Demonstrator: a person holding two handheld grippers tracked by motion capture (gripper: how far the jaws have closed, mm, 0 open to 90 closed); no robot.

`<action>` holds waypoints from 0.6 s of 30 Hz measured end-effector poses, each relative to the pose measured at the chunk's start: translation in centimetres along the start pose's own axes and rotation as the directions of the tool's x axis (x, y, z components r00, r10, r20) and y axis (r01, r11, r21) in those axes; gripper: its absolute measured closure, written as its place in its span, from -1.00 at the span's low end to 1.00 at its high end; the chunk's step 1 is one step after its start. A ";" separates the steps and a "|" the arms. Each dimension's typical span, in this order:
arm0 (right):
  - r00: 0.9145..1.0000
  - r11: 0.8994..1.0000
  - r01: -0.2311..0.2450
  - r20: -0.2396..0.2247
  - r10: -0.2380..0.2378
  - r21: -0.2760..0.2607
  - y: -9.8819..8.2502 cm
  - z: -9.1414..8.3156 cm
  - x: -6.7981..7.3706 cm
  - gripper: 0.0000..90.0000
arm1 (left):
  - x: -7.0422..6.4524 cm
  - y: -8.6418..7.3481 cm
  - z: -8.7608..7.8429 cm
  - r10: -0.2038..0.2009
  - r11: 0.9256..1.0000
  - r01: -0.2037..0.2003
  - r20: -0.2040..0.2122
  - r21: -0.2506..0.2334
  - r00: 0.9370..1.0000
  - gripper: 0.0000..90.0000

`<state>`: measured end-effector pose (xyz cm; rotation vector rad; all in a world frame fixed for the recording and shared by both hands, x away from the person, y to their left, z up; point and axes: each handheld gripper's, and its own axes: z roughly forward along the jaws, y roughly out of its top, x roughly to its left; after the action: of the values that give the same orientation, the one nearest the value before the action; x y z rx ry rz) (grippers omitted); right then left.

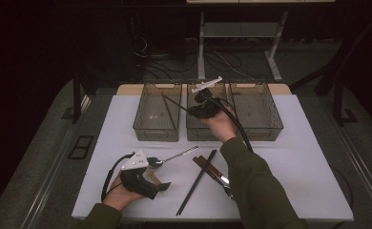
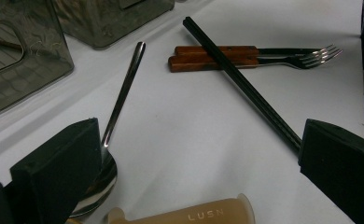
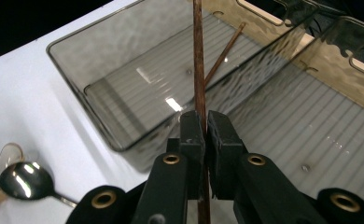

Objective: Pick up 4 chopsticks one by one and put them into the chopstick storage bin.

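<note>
We've got the R gripper (image 3: 204, 140) clamped on a brown chopstick (image 3: 198, 56), its long axis aimed into the left bin (image 3: 73, 60) (one already inside); L gripper (image 1: 143, 183) idles open near us.

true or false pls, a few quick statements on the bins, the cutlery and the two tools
1. The right tool is shut on a thin brown chopstick. True.
2. The left tool grips the steel spoon. False: its jaws stand open, gripping nothing.
3. Three clear plastic bins stand in a row. True.
4. Two wooden-handled forks lie in a bin. False: they lie on the white table.
5. A black chopstick crosses the forks. True.
</note>
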<state>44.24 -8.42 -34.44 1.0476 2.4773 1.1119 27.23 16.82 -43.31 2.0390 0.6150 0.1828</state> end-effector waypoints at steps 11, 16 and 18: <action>1.000 0.999 -0.011 0.006 0.011 0.033 2.5 3.2 0.9 0.90 | 0.1 0.1 -0.2 -0.002 1.000 0.002 0.003 -0.006 1.000 -1.00; 1.000 0.999 -0.007 0.018 0.007 0.048 3.7 4.6 1.5 0.90 | 0.0 0.0 0.0 0.000 1.000 0.000 0.010 0.004 1.000 -1.00; 1.000 0.999 -0.009 0.024 0.008 0.049 4.2 5.1 1.7 0.90 | -0.1 0.0 0.0 0.002 1.000 -0.002 0.012 0.005 1.000 -1.00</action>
<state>47.57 -2.48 -34.81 1.0793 2.4960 1.0402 27.19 16.80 -43.25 2.0441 0.6066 0.1708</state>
